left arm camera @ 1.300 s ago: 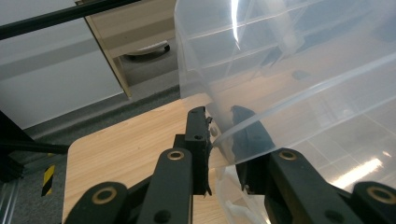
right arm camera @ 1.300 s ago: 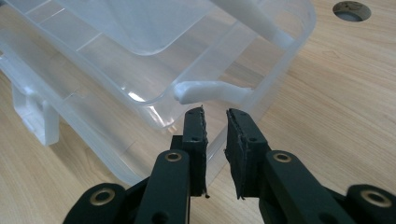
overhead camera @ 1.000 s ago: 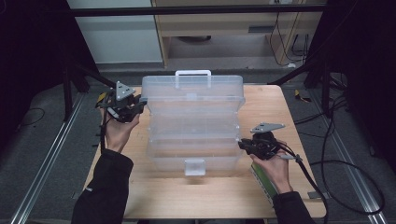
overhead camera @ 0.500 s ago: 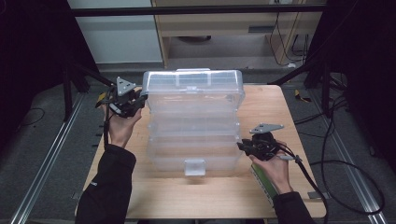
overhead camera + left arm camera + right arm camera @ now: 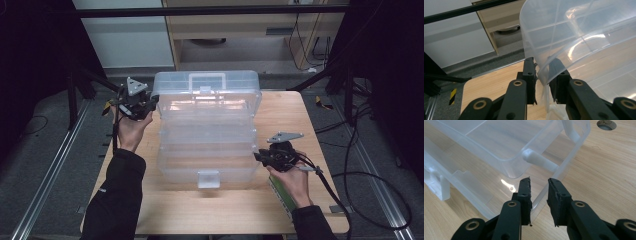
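Note:
A clear plastic tiered toolbox (image 5: pixel 207 150) stands fanned open on the wooden table (image 5: pixel 310 125). Its top tier (image 5: pixel 205 95) with the white handle (image 5: pixel 206 79) sits highest, at the far side. My left gripper (image 5: pixel 150 100) is at that tier's left corner, and in the left gripper view it (image 5: pixel 542 62) is shut on the tier's curved clear rim (image 5: pixel 541 72). My right gripper (image 5: pixel 260 157) is at the base's right wall near the front. Its jaws (image 5: pixel 539 180) have just opened a little; the base's thin rim (image 5: pixel 574 150) runs between them with the pads not pressing it.
A white latch (image 5: pixel 208 178) hangs at the box's front. A round hole (image 5: pixel 606 123) is in the tabletop beyond the box. A cabinet (image 5: pixel 240 30) stands behind the table, black frame poles flank it, and cables (image 5: pixel 360 175) trail off the right edge.
The left gripper has edged up and away with the top tier's corner, and that tier now stands higher. The right hand has stayed at the base's wall.

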